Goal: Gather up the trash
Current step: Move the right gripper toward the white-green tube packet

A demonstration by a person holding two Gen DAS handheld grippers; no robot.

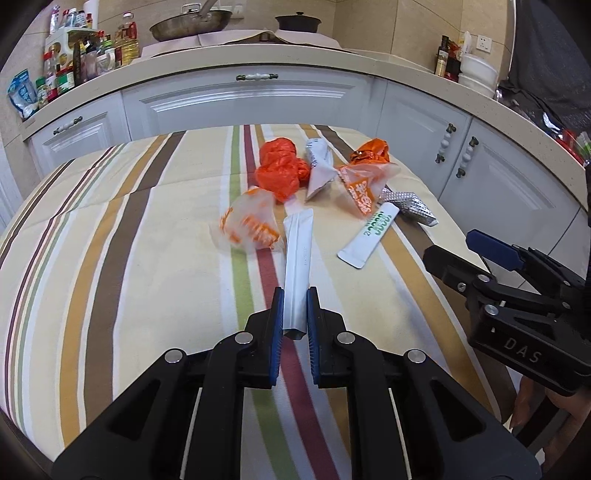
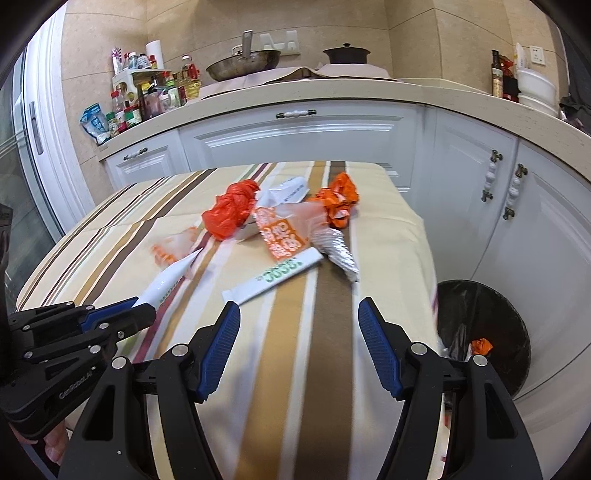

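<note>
White cabinets [image 1: 240, 99] under beige tiled wall [image 2: 406, 33].

The surface [image 1: 110, 258] wears a striped cloth in cream, tan, brown, green and maroon. Toward its far end lies a cluster of litter: a crumpled orange bag [image 1: 280, 168], a white pouch [image 1: 319, 170] just beside it, an orange foil wrapper [image 1: 371, 151], a clear bag with orange print [image 1: 364, 188], and a silver embossed packet [image 1: 410, 208]. Nearer lie a second clear orange-printed bag [image 1: 251, 225], a white sachet with green lettering [image 1: 369, 234], and a long white stick sachet [image 1: 297, 254].
</note>
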